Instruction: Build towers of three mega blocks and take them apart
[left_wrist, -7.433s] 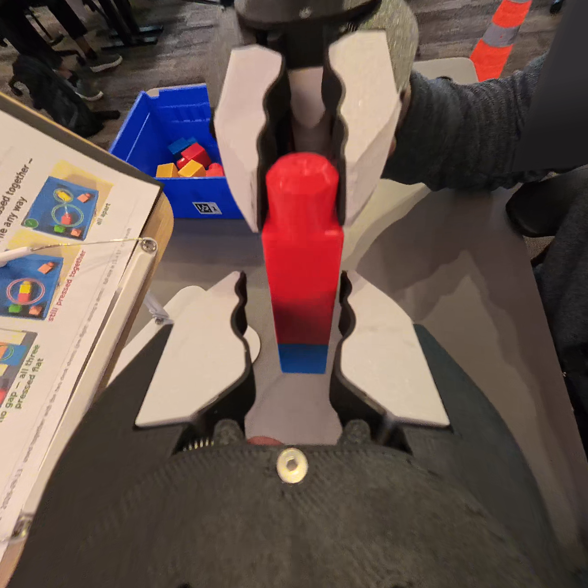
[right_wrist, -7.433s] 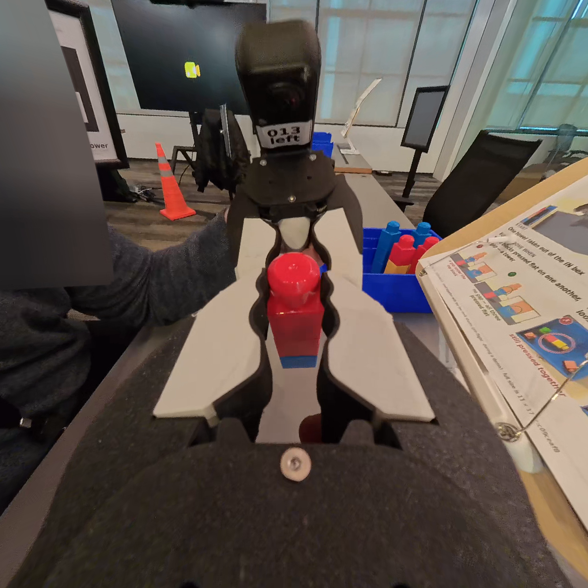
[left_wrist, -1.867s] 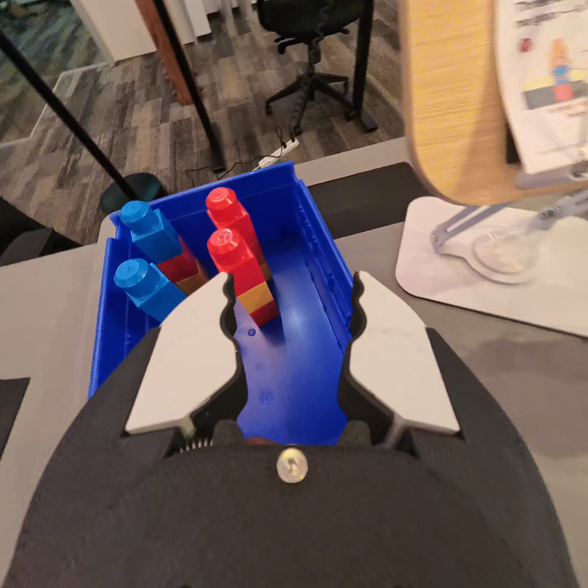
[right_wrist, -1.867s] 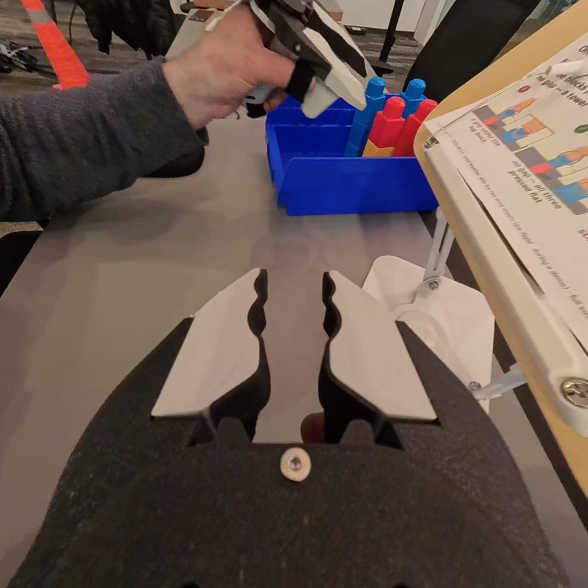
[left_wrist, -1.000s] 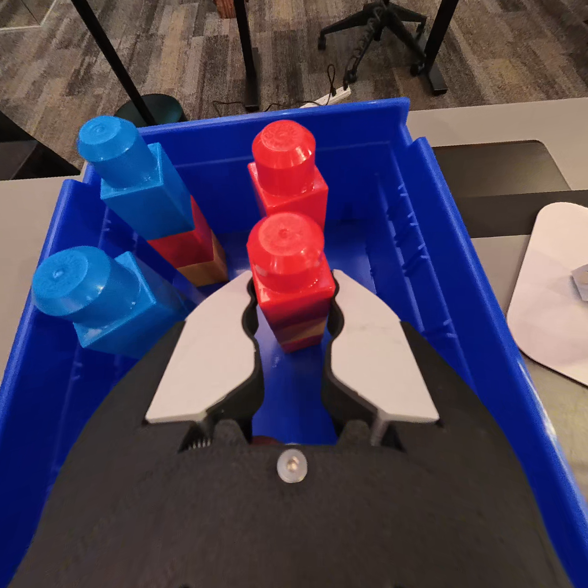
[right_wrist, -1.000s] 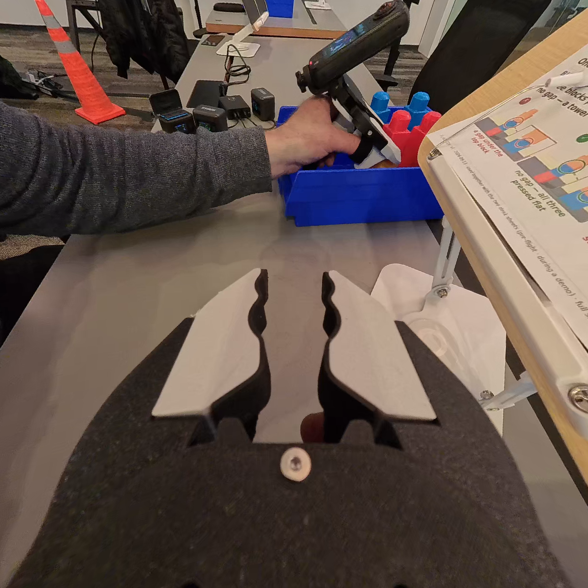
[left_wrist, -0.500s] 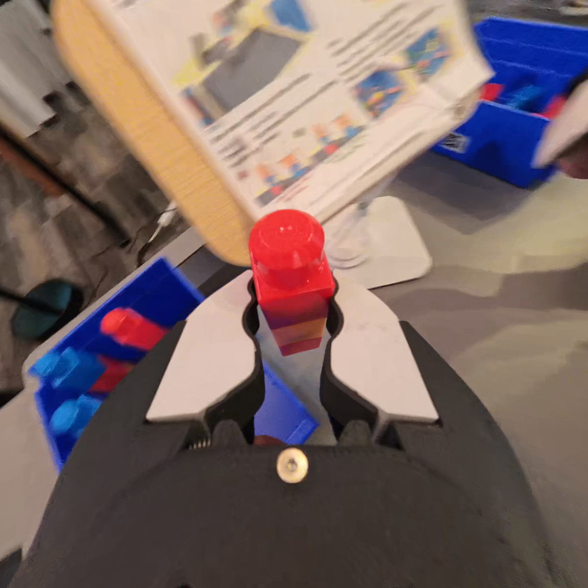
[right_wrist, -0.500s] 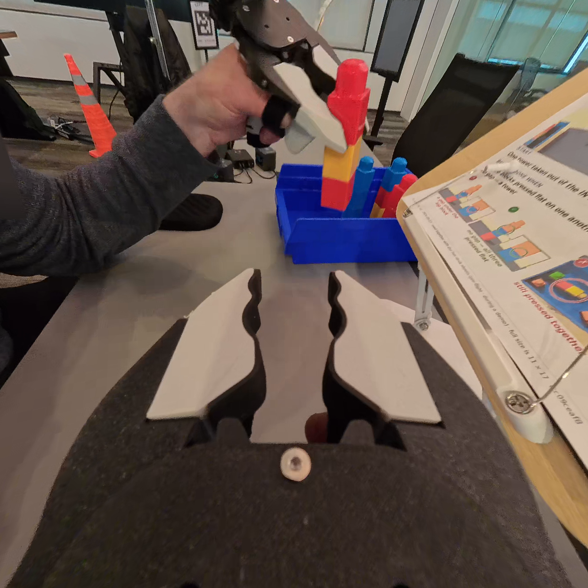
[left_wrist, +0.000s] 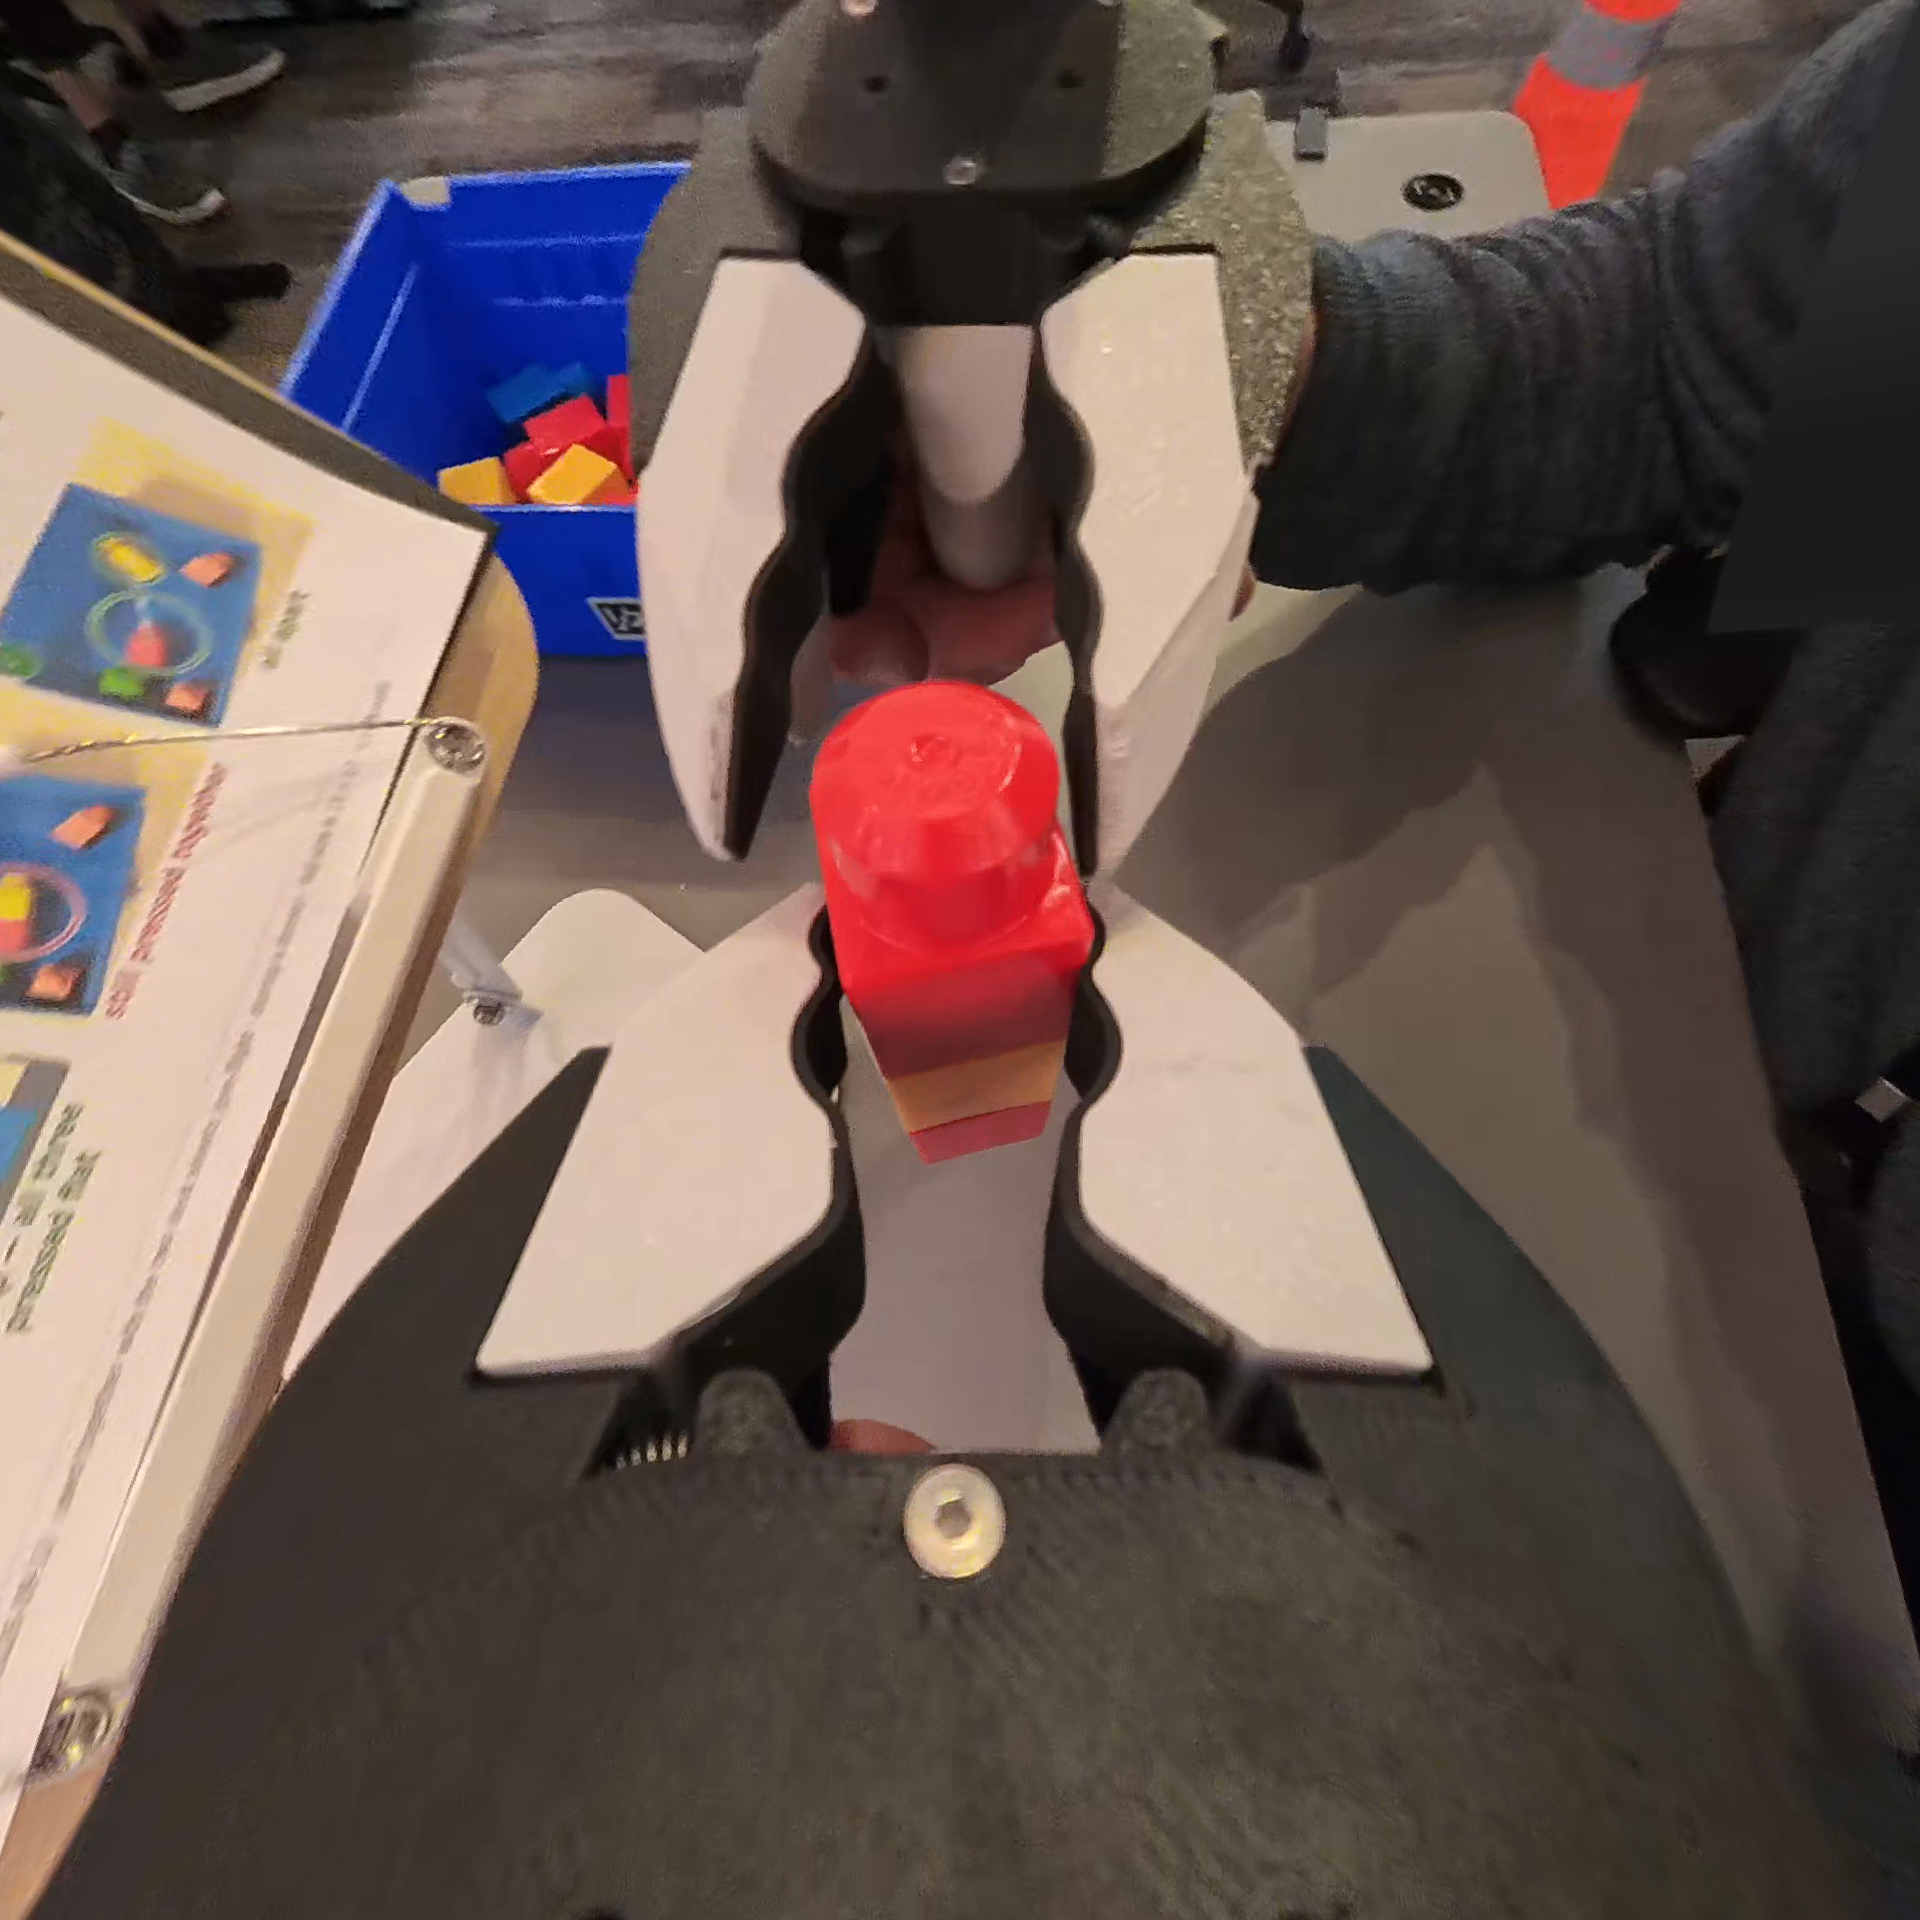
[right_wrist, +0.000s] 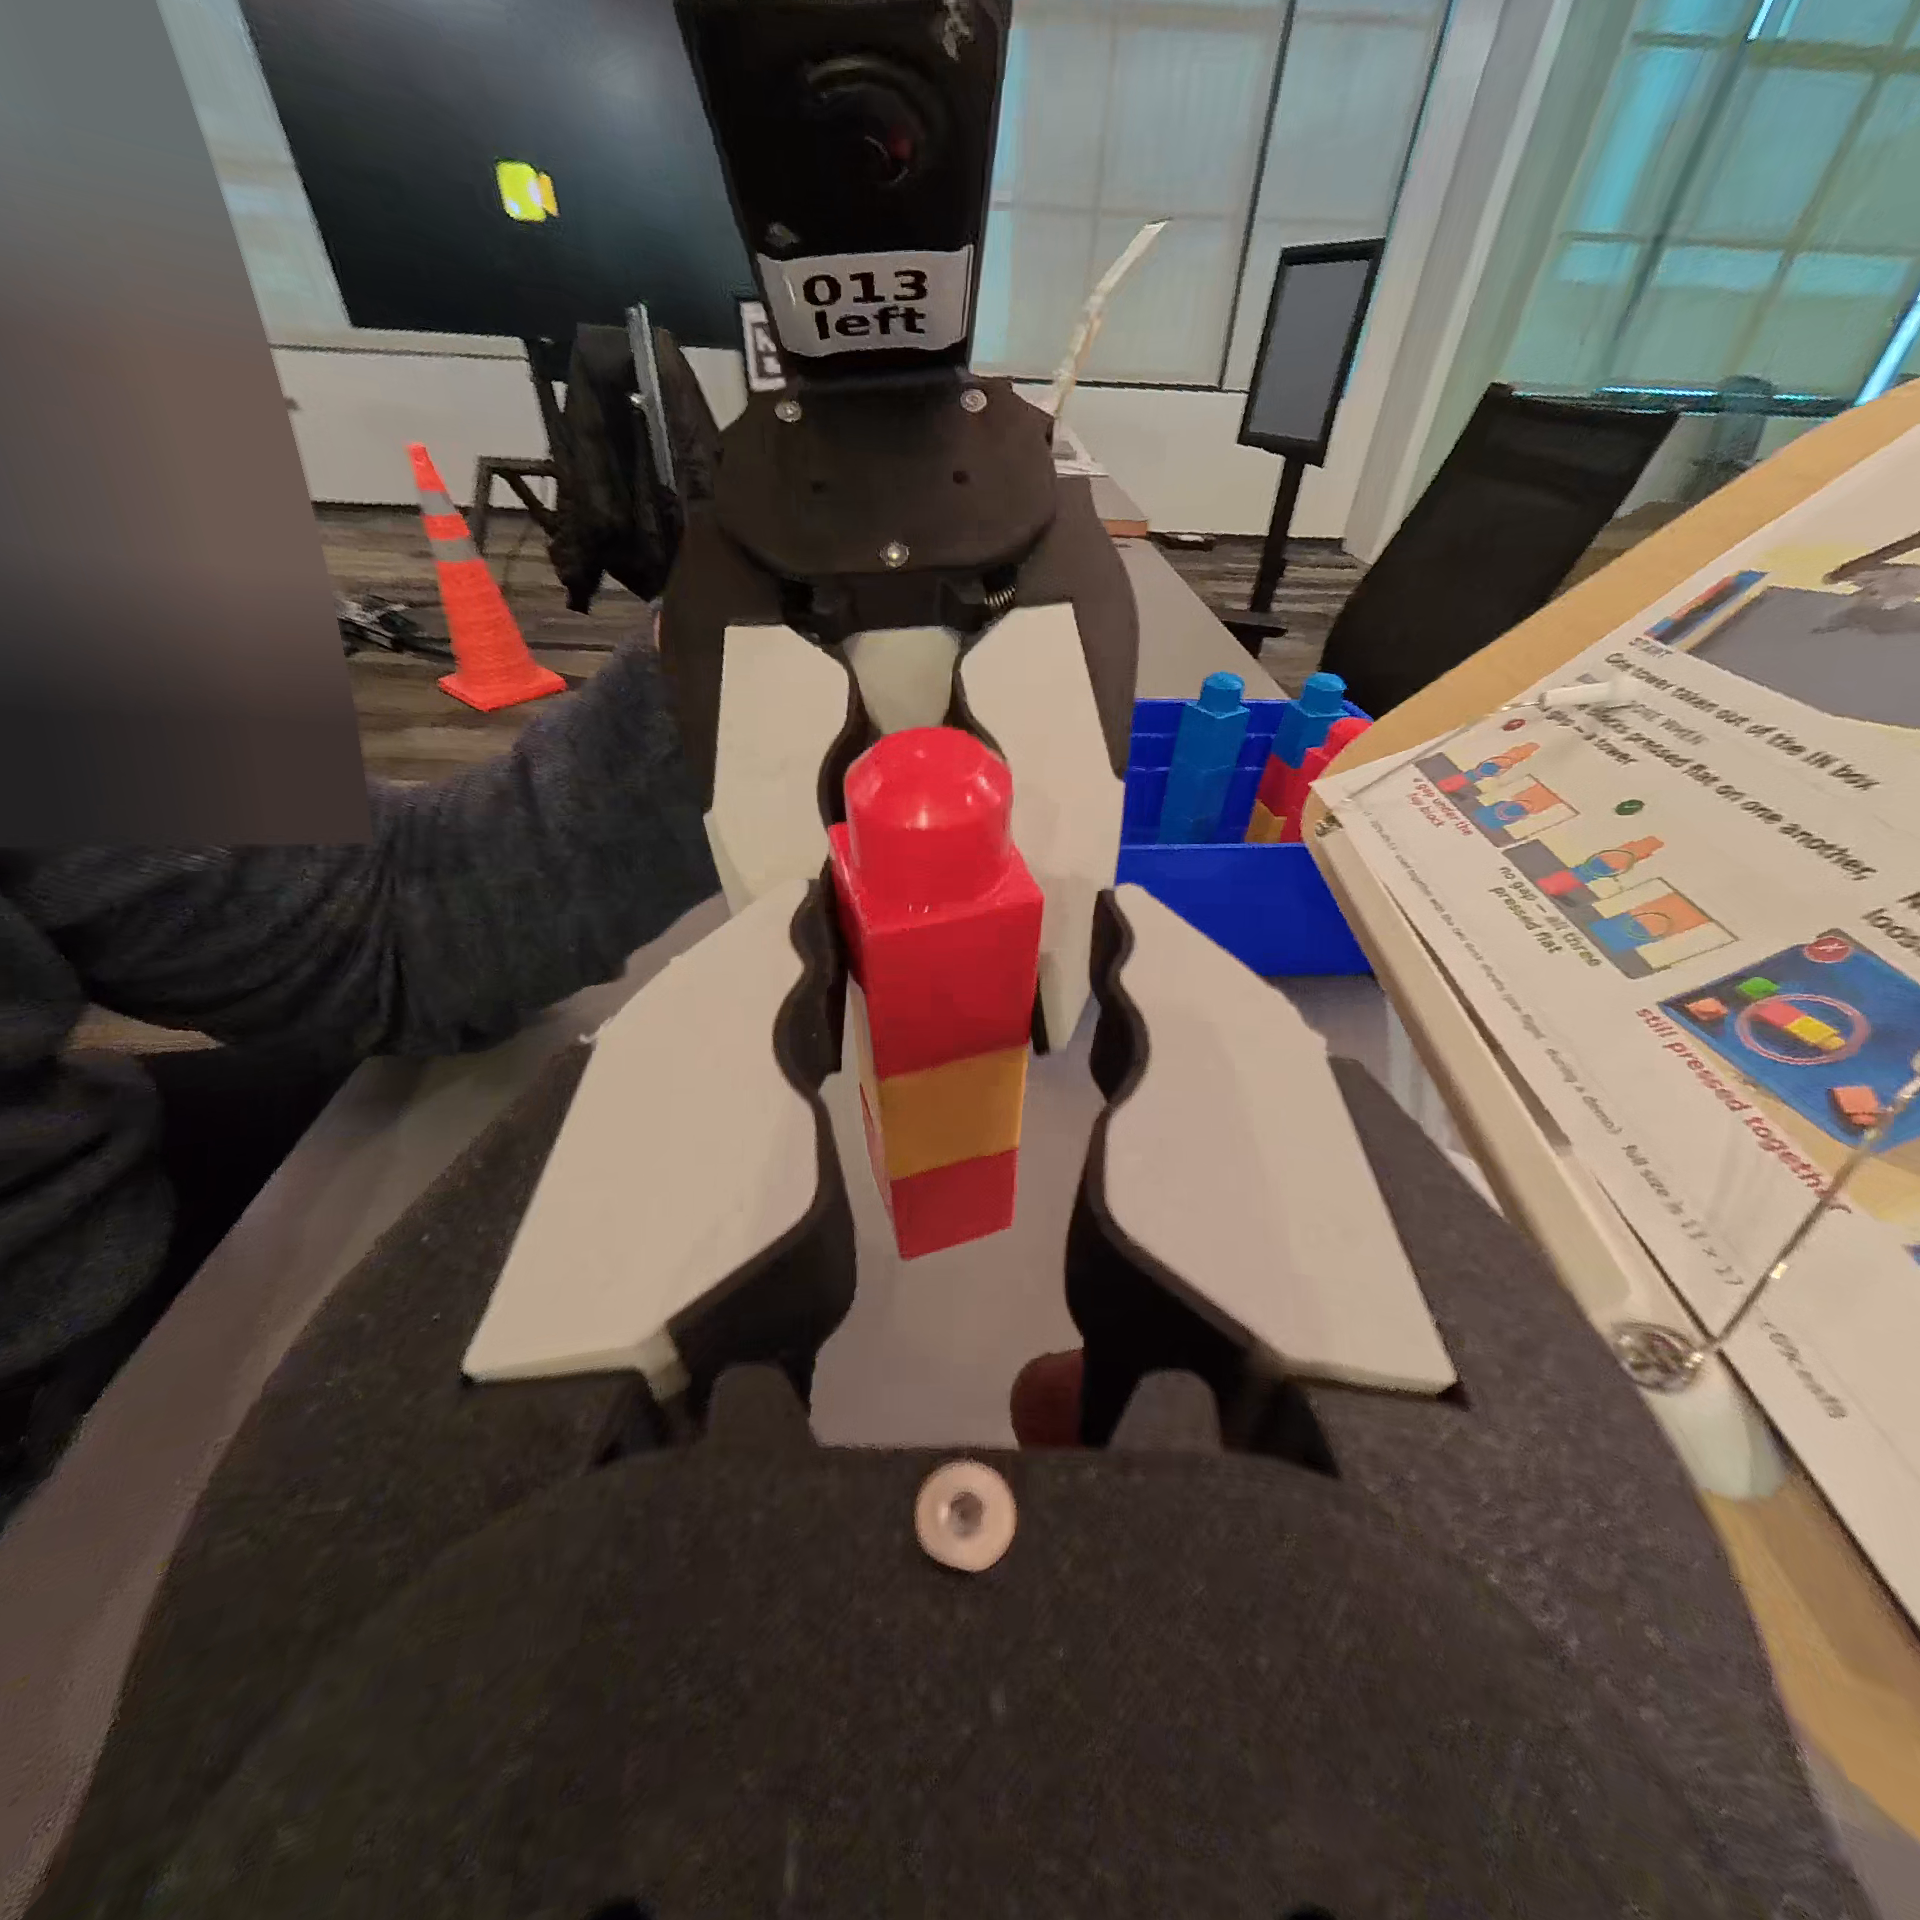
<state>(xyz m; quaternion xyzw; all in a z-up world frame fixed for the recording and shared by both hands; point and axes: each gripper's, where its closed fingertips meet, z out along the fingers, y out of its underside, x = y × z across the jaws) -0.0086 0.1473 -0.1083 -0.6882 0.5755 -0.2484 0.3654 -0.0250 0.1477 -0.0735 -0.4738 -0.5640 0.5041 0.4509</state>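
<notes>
My left gripper (left_wrist: 954, 966) is shut on the top red block of a red-orange-red tower (left_wrist: 951, 935) and holds it in the air above the grey table (left_wrist: 1455, 935). My right gripper (right_wrist: 961, 914) faces it from the other side. Its open fingers stand on either side of the same tower (right_wrist: 935, 987), and a gap shows at the right pad. In the left wrist view the right gripper's fingers (left_wrist: 1143, 468) reach down around the red stud. In the right wrist view the left gripper's fingers (right_wrist: 769, 769) show behind the tower.
A blue bin (right_wrist: 1226, 914) with several standing towers is behind on the right. Another blue bin (left_wrist: 436, 312) holds loose blocks. A tilted instruction board (left_wrist: 208, 831) stands close beside the grippers. A person's sleeve (left_wrist: 1507, 364) crosses the table. My left and right fingertips are right by each other.
My left gripper closed on the tower in the bin, lifted it out and carried it over between the right gripper's fingers. The right jaws opened wider.
</notes>
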